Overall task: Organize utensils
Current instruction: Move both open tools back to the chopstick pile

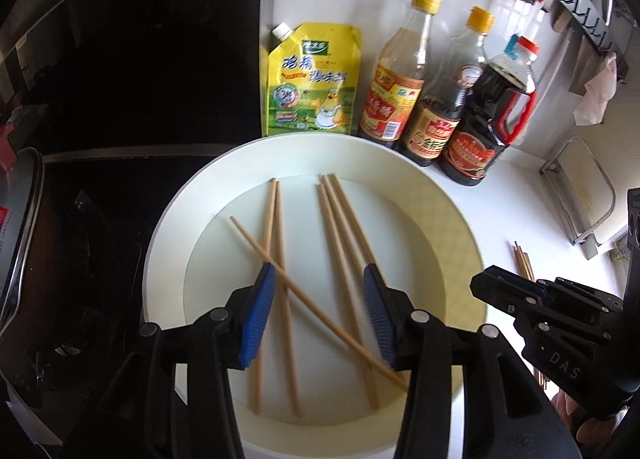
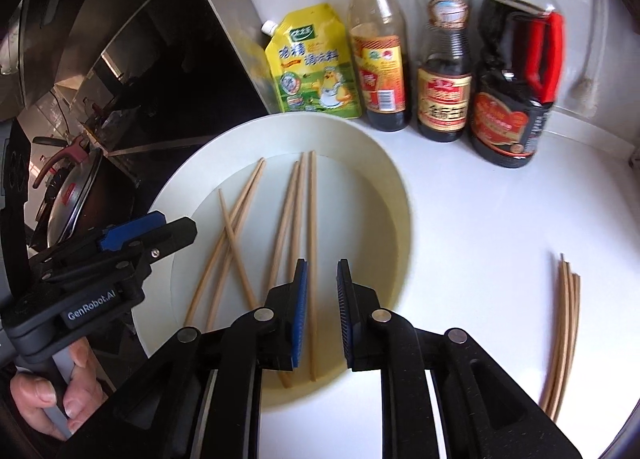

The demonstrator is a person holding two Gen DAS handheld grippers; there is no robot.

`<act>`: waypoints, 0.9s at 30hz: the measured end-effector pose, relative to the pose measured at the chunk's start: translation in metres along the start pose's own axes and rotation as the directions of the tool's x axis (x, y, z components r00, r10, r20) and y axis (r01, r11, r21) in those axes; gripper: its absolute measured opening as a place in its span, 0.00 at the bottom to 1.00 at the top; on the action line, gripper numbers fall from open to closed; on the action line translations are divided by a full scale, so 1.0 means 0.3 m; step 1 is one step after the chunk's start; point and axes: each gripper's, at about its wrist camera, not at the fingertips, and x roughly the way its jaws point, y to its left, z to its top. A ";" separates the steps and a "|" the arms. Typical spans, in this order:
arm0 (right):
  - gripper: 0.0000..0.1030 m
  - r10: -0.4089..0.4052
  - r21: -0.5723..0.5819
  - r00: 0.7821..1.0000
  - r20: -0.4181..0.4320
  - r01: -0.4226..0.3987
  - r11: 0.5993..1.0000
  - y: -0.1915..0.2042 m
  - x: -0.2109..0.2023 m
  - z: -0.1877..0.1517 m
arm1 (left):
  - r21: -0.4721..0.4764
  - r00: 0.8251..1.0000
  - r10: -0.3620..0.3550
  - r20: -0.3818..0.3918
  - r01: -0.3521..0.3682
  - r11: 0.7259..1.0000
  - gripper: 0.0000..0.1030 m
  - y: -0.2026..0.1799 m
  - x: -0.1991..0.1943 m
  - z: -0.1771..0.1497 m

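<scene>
While both tongs hang above the plate [image 1: 460,227], nothing is gripped: left tongs [image 1: 320,319] released wide, right tongs [image 2: 322,313] parted narrowly. 6 chopsticks [image 1: 344,243] lie loose in the plate; 1 bundle [image 2: 564,331] sits on the bench [image 2: 480,219]. Next, I judge: lower, pinch 1 stick.

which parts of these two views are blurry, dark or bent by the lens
Left wrist view: the left half over the stove is nearly black, the wall rack bends along the edge, and the chopsticks in the plate smear slightly. Right wrist view: the red-handled bottle is motion-blurred, the loose chopsticks on the counter look bowed, and the counter is washed out bright.
</scene>
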 end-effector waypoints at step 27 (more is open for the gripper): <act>0.31 -0.244 0.138 0.969 0.044 0.236 0.962 -0.511 -0.336 -0.319 | 0.141 0.990 -0.132 -0.050 0.138 0.980 0.62 -0.559 -0.031 -0.186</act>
